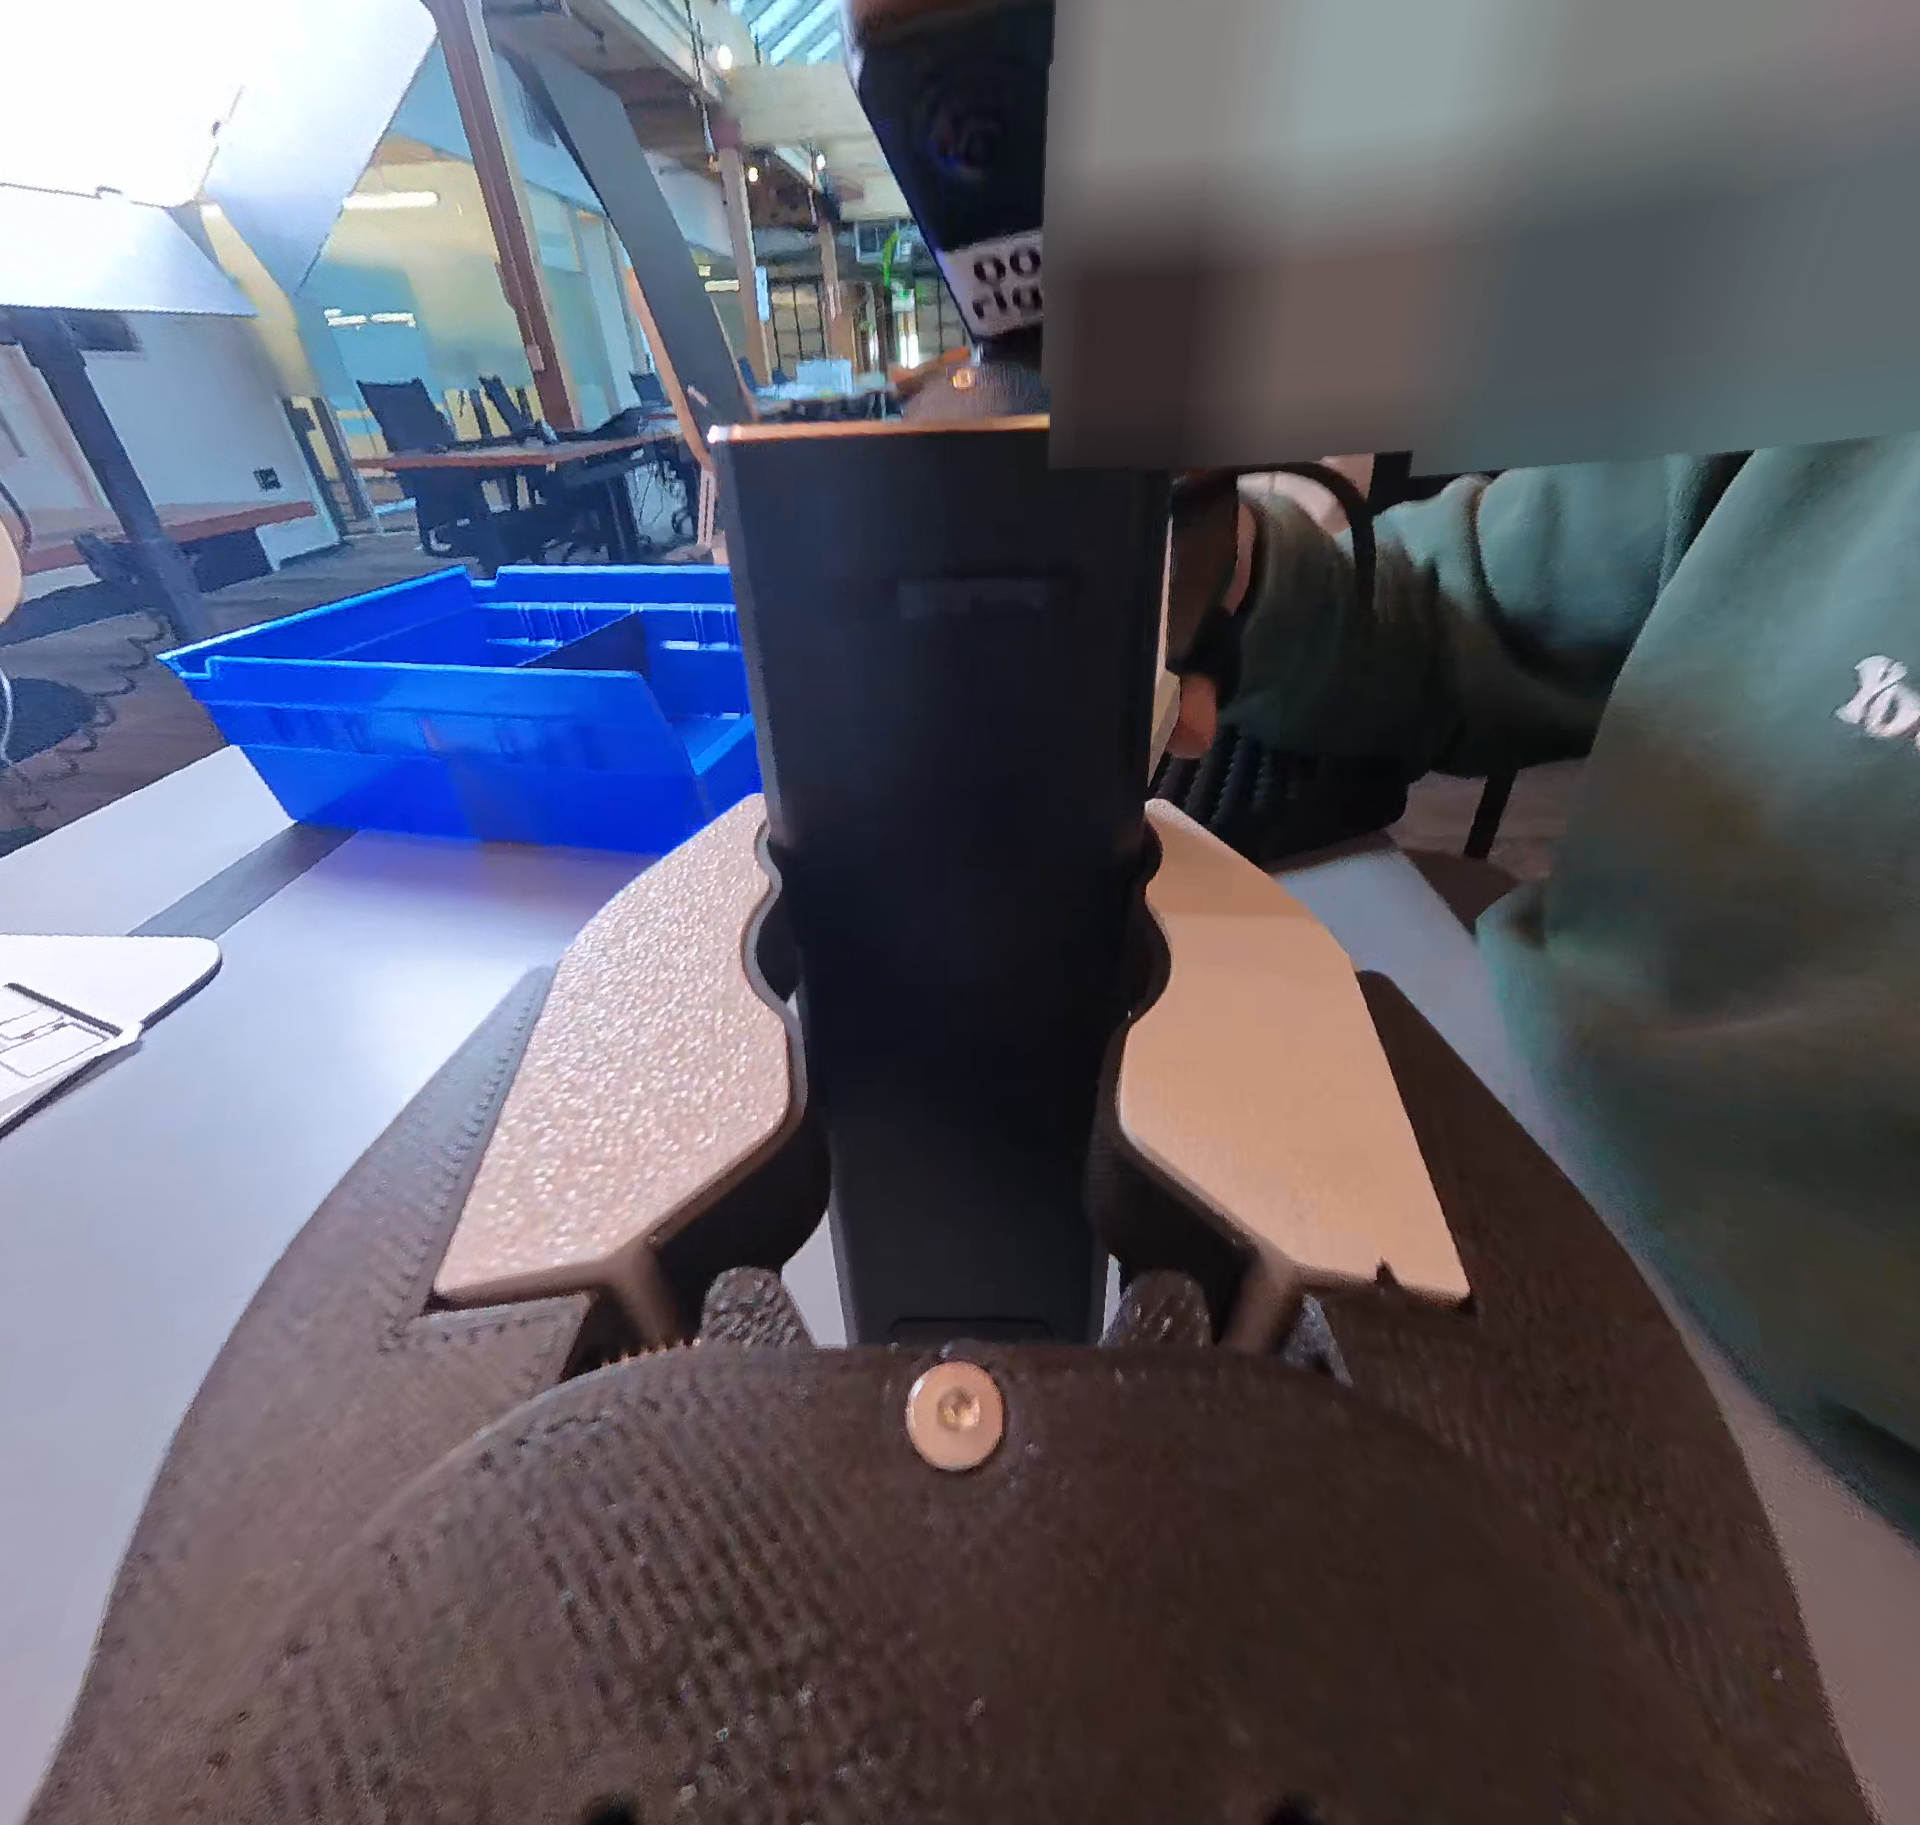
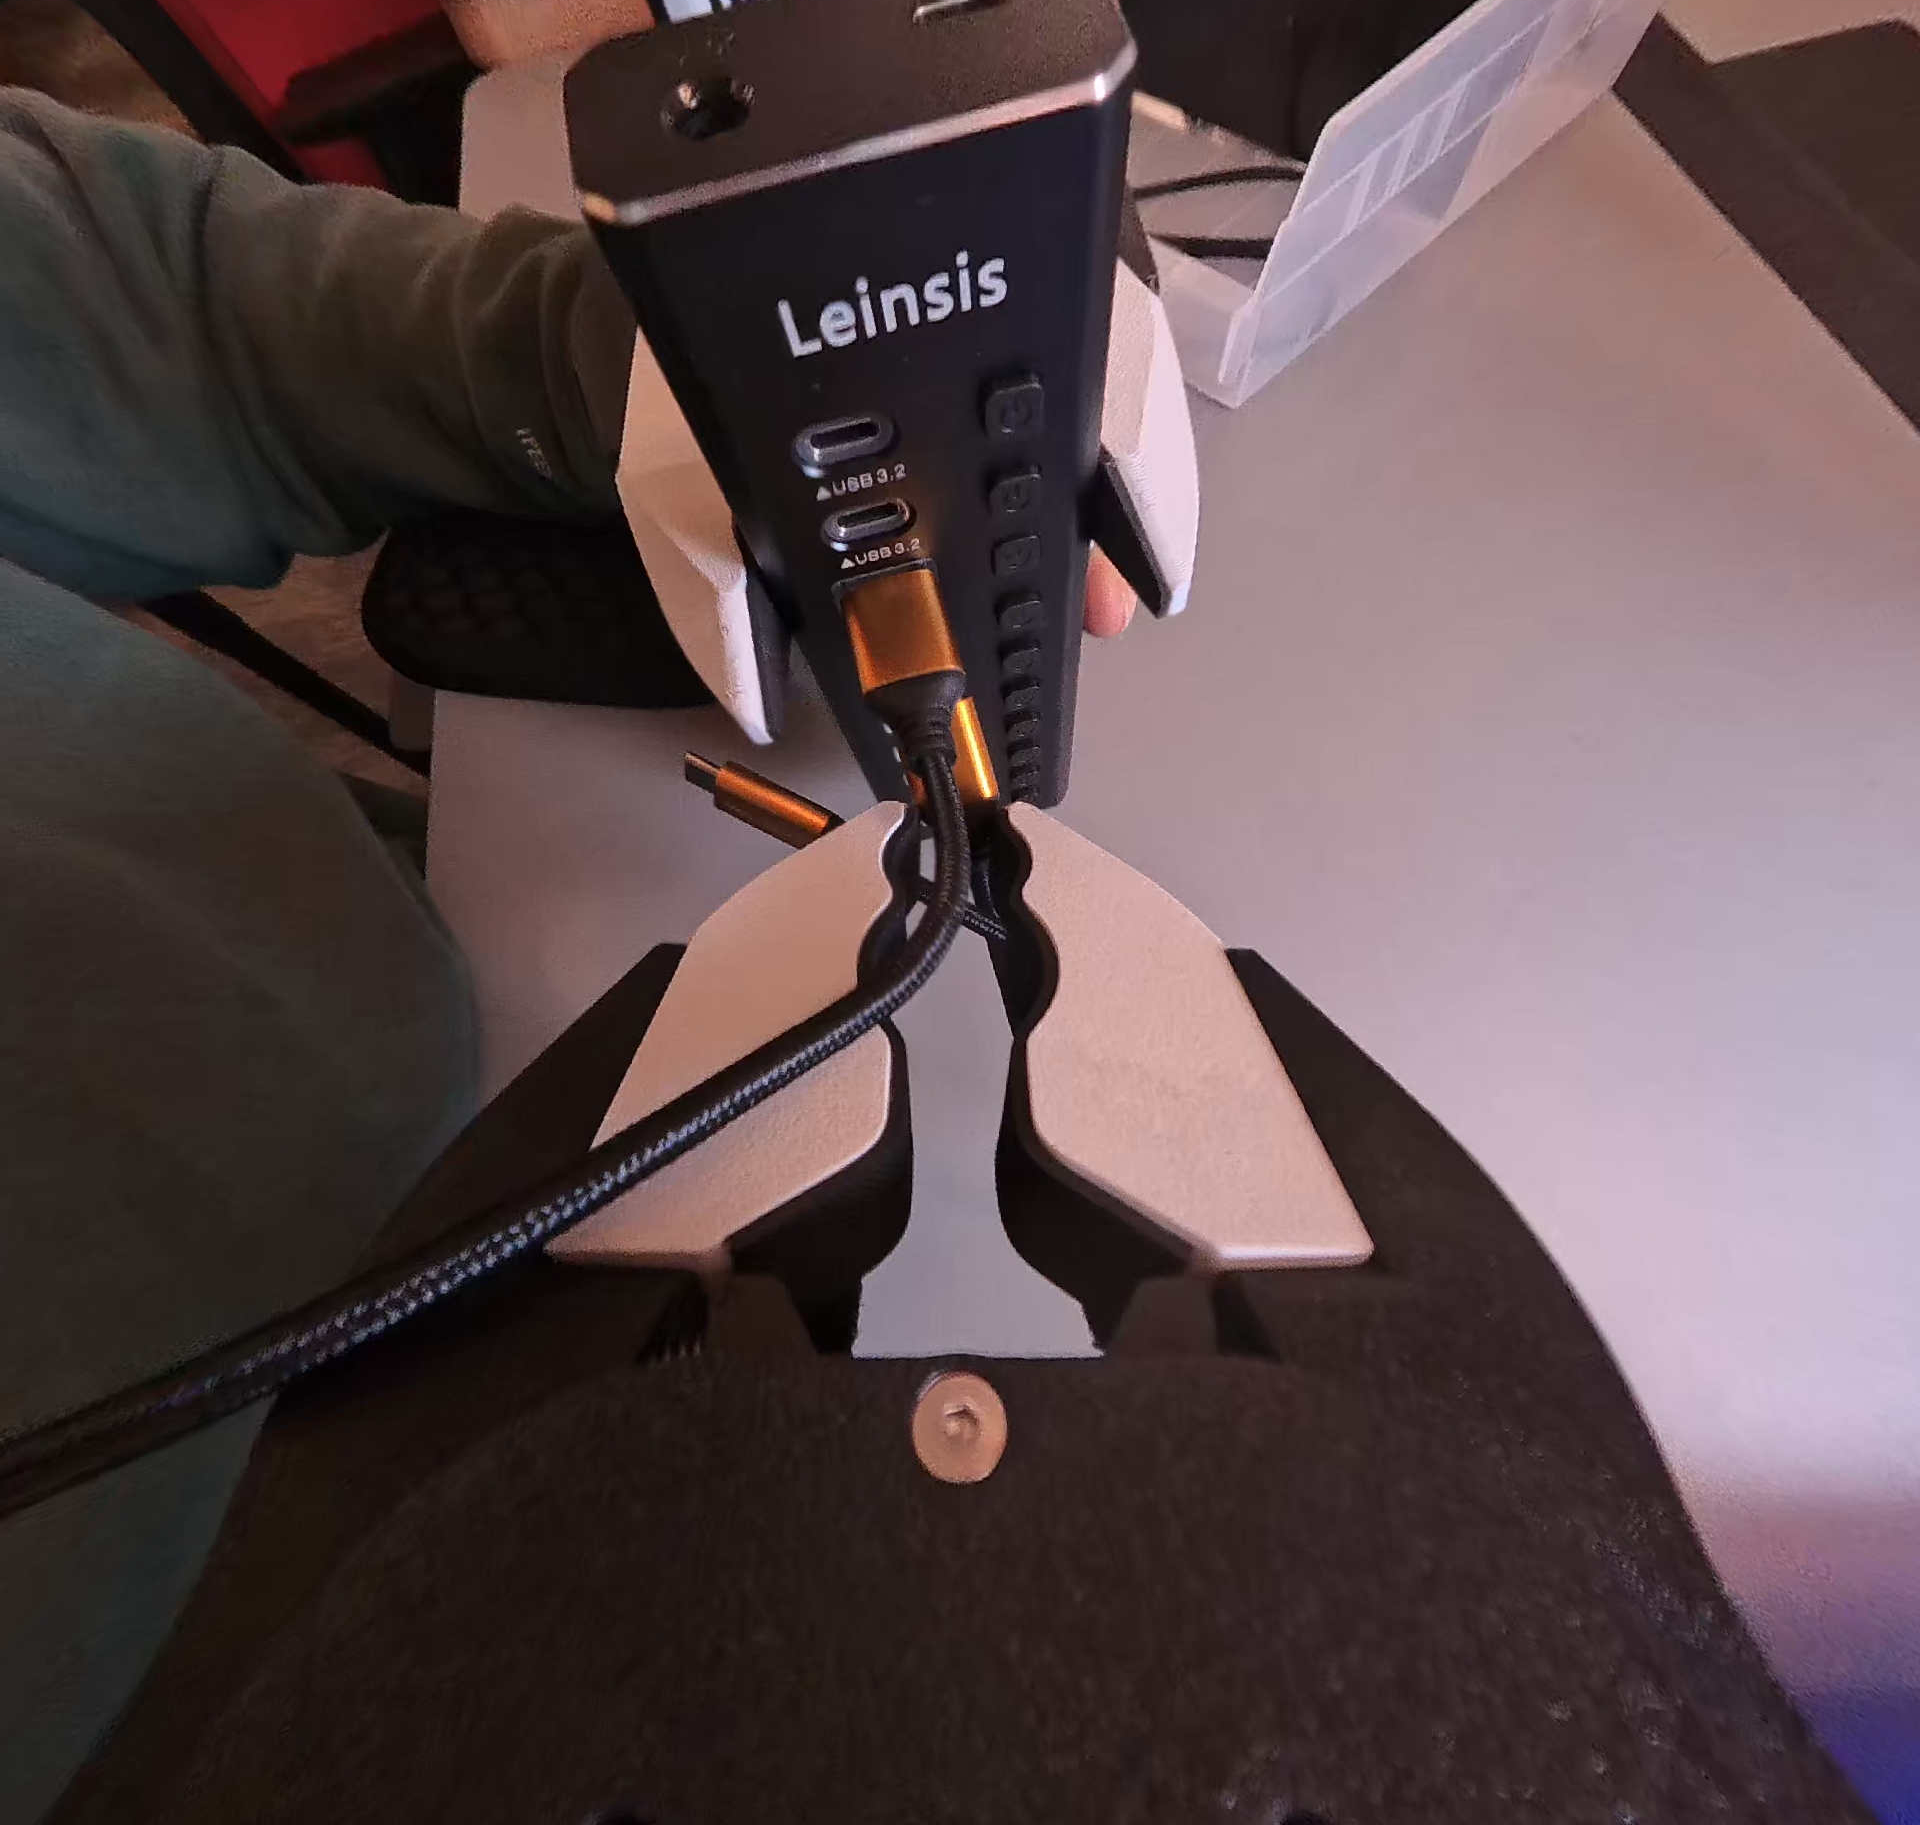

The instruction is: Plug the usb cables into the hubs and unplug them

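Observation:
My left gripper [image 1: 956, 840] is shut on a long black USB hub [image 1: 951, 695] and holds it above the grey table. The right wrist view shows the hub's port face [image 2: 883, 321] between the left gripper's white fingers [image 2: 686, 570]. One orange plug [image 2: 899, 632] sits in a hub port, and its black braided cable [image 2: 623, 1162] runs down to the lower left. My right gripper [image 2: 954, 825] is at the hub's lower end, shut on a second orange plug [image 2: 977, 747]. A third orange plug [image 2: 764, 799] is loose, just left of my fingertips.
A blue plastic bin [image 1: 468, 715] stands on the grey table [image 2: 1455, 840] beyond the hub. A clear plastic box [image 2: 1434, 175] is at the far right. A paper sheet [image 1: 73, 1017] lies at the left. A person's green sleeve [image 2: 260, 352] and a black mesh chair [image 2: 520, 612] are close by. Less than 4 cm separates the two grippers' tips.

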`<state>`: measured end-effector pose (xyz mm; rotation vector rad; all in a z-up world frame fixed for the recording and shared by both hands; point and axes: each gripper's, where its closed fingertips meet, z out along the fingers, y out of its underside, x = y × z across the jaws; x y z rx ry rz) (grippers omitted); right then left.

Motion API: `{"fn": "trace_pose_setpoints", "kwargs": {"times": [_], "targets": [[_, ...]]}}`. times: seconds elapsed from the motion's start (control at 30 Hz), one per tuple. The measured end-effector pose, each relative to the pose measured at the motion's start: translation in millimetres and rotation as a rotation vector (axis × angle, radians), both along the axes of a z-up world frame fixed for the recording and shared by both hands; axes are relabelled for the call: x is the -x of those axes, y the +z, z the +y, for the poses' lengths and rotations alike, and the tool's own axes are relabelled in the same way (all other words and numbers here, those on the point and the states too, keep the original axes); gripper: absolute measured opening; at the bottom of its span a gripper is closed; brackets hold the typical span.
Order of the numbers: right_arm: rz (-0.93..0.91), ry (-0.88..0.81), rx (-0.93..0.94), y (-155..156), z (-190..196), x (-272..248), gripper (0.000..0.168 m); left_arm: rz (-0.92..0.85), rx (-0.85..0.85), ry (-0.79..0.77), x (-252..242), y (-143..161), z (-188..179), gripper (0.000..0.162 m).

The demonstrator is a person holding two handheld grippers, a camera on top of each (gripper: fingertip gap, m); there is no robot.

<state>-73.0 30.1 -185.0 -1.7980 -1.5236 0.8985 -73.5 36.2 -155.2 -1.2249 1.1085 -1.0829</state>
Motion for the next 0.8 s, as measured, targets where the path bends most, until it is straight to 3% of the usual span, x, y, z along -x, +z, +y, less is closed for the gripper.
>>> {"fn": "trace_pose_setpoints", "kwargs": {"times": [0.33,0.57,0.8], "targets": [[-0.085,0.056,0.091,-25.4,-2.8,-8.6,0.013,0.200,-0.041,0.016,-6.8,-30.5,0.3,0.061],[0.000,0.112,0.133,-23.8,-4.0,-9.3,0.011,0.244,-0.021,0.020,-4.5,-39.6,1.4,0.062],[0.209,0.142,0.129,-7.2,-1.9,-4.8,0.010,0.192,-0.002,0.016,-0.6,-32.8,1.5,0.062]]}}
